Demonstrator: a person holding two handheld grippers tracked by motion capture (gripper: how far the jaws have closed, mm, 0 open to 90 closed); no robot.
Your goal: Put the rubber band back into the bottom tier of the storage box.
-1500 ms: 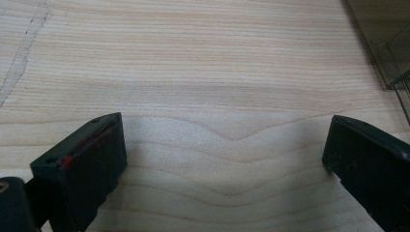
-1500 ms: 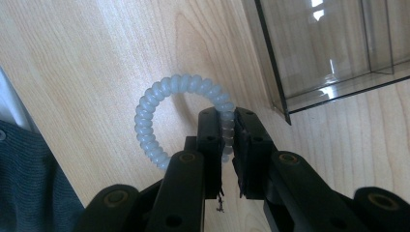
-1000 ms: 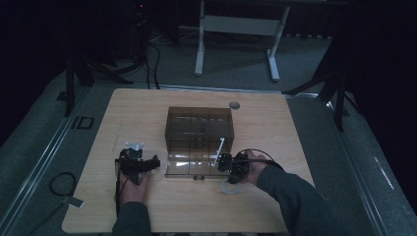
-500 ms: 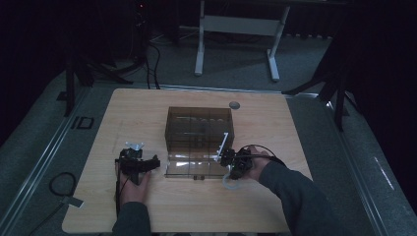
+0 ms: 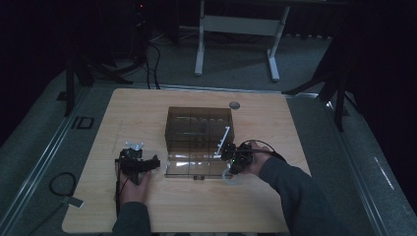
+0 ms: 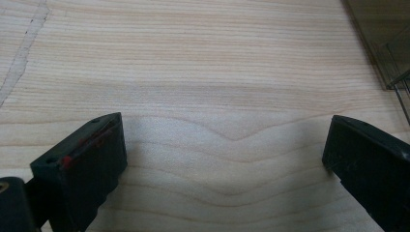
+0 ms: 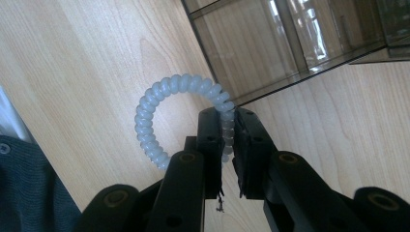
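High view: your right tool (image 5: pixel 231 158) has shifted slightly toward you from a second ago and now sits at the near right corner of the smoky clear organiser box (image 5: pixel 199 130), above the translucent spiral coil ring (image 5: pixel 229 178) on the bench (image 5: pixel 147 108); your left tool (image 5: pixel 137 162) is unmoved. Left gripper view: jaws spread wide over bare wood. Right gripper view: jaws pinch the coil ring (image 7: pixel 164 108), so you likely have it ready to lift
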